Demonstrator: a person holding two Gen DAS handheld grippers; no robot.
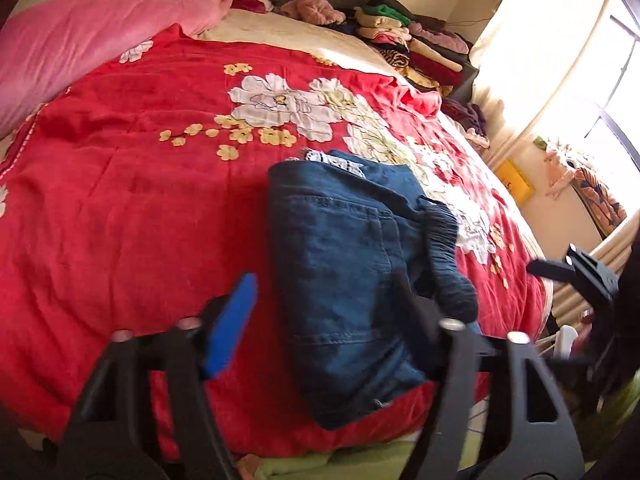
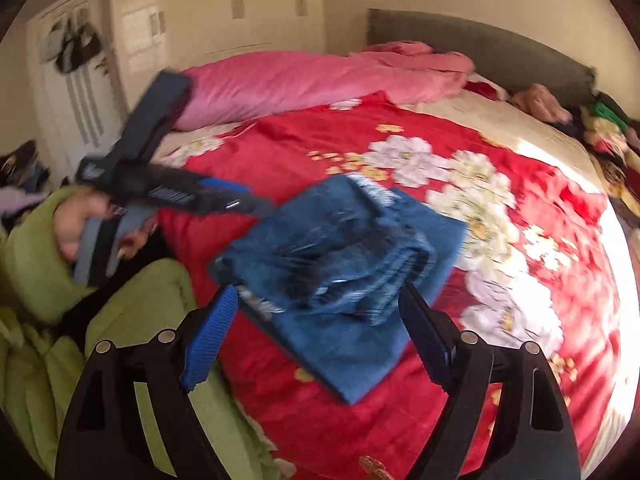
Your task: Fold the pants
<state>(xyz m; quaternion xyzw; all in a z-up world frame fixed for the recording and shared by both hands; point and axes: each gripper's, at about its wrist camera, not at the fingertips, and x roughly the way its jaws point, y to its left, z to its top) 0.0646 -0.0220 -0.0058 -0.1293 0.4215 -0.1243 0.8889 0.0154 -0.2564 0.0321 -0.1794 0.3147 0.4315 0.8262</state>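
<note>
Blue denim pants (image 1: 344,272) lie folded in a compact stack on the red flowered bedspread (image 1: 132,200), near the bed's front edge. My left gripper (image 1: 326,292) is open, its fingers to either side of the near end of the pants, above them. In the right wrist view the pants (image 2: 340,264) are blurred, and my right gripper (image 2: 320,300) is open just in front of the stack, holding nothing. The left gripper (image 2: 256,204) also shows there, reaching in from the left beside the pants.
A pink quilt (image 1: 80,44) lies along the bed's far left. A pile of folded clothes (image 1: 404,40) sits at the far right by the grey headboard (image 2: 480,48). A curtain and window (image 1: 580,72) are to the right. Green fabric (image 2: 132,320) is at the near edge.
</note>
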